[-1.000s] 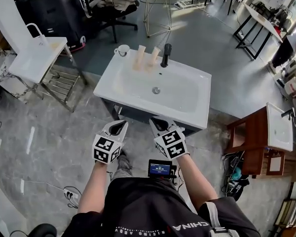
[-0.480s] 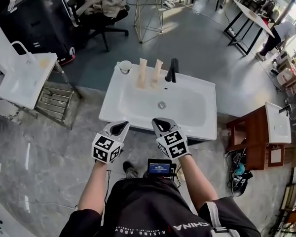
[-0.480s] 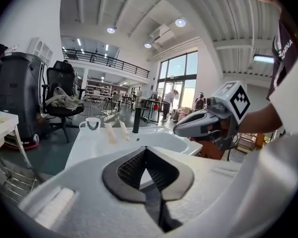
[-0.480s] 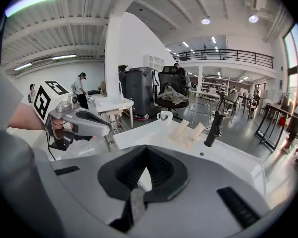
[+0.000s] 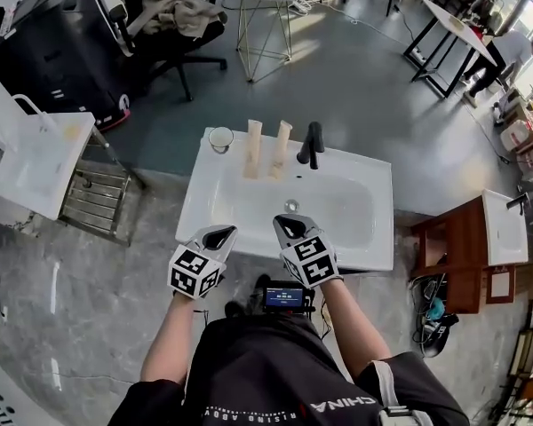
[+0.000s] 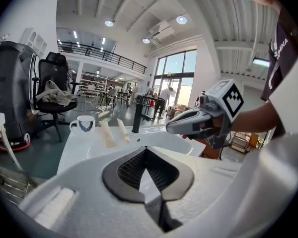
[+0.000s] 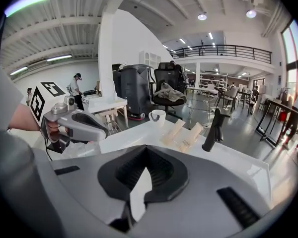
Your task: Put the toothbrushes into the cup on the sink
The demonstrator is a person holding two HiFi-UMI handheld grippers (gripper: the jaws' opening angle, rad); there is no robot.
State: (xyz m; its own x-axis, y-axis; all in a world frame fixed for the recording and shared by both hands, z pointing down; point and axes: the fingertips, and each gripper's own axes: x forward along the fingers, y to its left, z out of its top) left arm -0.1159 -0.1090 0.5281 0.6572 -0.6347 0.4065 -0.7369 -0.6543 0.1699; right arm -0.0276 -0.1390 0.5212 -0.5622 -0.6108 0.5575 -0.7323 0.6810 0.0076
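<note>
While the left tongs (image 5: 218, 235) and right tongs (image 5: 290, 227) hover closed and empty before the sink (image 5: 346, 211), the approach seems in hand. Next, one must open over the toothbrushes (image 5: 252, 149) lying on the back rim by the cup (image 5: 220, 138).

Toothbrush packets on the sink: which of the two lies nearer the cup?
The left packet in the head view, lying right beside the white cup. The other packet lies on the side of the black faucet.
</note>
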